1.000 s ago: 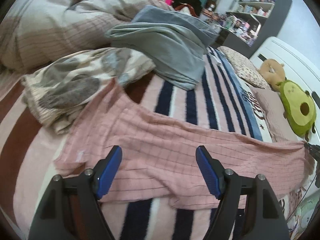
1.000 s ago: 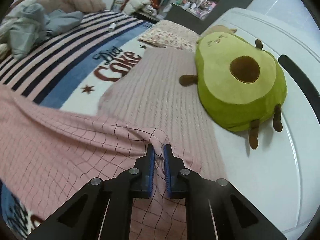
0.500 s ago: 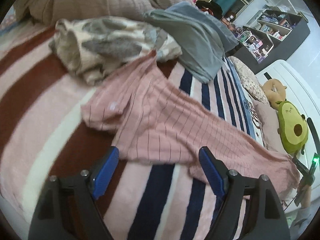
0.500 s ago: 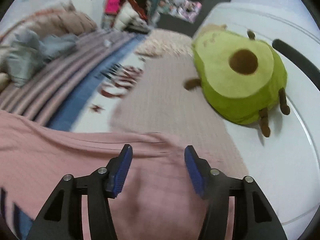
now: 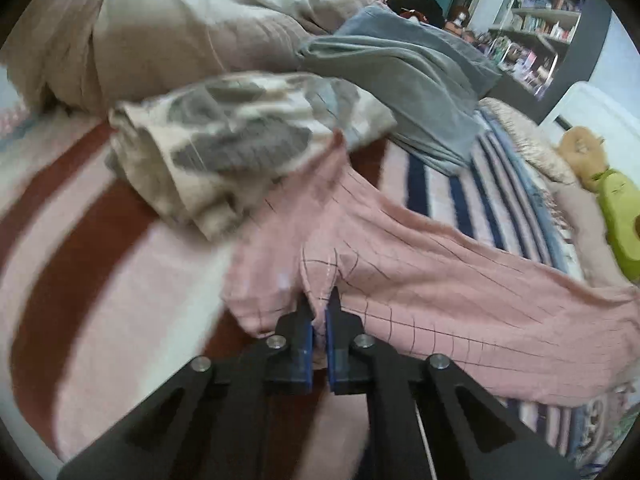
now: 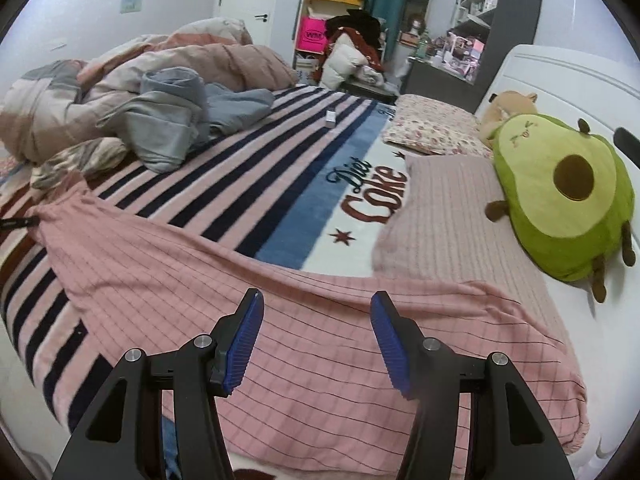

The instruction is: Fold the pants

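Observation:
The pink checked pants (image 5: pixel 460 288) lie stretched across the striped bed blanket, also seen in the right wrist view (image 6: pixel 320 320). My left gripper (image 5: pixel 319 312) is shut on a pinched fold at one end of the pants, near the patterned cloth. My right gripper (image 6: pixel 316 332) is open and empty, hovering just above the other end of the pants, near the pillow.
A patterned grey-and-cream cloth (image 5: pixel 224 148) and grey clothes (image 5: pixel 404 76) lie beside the pants. A crumpled duvet (image 6: pixel 120 76) fills the far side. An avocado plush (image 6: pixel 560 204) and pillows (image 6: pixel 436 132) lie by the white headboard. Shelves stand behind.
My right gripper let go of the pants' end and opened, pulling back. My left gripper moved to the other end and shut on a fold there.

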A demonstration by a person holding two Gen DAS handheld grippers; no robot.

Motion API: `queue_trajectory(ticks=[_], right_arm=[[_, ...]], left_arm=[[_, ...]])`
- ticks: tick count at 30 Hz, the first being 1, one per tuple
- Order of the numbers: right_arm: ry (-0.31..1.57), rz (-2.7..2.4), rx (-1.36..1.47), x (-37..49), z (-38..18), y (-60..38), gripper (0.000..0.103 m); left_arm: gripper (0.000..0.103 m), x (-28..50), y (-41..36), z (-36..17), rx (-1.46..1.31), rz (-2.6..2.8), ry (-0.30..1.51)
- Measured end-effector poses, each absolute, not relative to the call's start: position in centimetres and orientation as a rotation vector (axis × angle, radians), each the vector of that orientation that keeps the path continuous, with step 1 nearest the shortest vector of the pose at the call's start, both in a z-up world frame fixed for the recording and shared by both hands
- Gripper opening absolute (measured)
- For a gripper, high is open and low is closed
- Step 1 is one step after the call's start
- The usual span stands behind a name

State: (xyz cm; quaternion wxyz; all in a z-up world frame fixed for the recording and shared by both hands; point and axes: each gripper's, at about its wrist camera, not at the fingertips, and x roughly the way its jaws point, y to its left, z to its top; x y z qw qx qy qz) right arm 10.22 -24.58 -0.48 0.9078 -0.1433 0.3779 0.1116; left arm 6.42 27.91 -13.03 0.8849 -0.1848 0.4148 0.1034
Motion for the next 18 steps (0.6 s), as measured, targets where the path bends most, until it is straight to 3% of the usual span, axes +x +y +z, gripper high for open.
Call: queue_trajectory(ticks=[4, 7, 8, 9, 11, 16, 18], right_arm=[[0.765, 0.26, -0.274, 10.0, 0.2, -23.6, 0.051], [0.765, 0.289, -0.254, 9.6, 0.4, -23.0, 0.051], [0.766, 0.296, -0.251, 9.5, 0.4, -22.8, 0.051], [0.767, 0.299, -0.249, 9.4, 0.3, -22.7, 0.051], [0.769, 0.314, -0.244, 9.0, 0.2, -22.3, 0.051], [0.756, 0.363, -0.216, 8.1, 0.0, -20.8, 0.051], [0.748, 0.385, -0.197, 8.0, -0.1, -20.2, 0.051]], left_arm=[[0.003, 8.0, 29.0, -12.7, -0.335, 0.279, 0.859], [0.01, 8.7, 29.7, -13.8, -0.353, 0.34, 0.901], [0.023, 8.5, 29.9, -14.0, -0.359, 0.36, 0.914], [0.047, 8.2, 30.2, -14.2, -0.368, 0.38, 0.924], [0.065, 6.9, 30.7, -14.2, -0.414, 0.378, 0.905], [0.066, 3.6, 30.9, -14.7, -0.626, 0.217, 0.881], [0.075, 3.6, 30.5, -15.4, -0.713, 0.103, 0.875]])
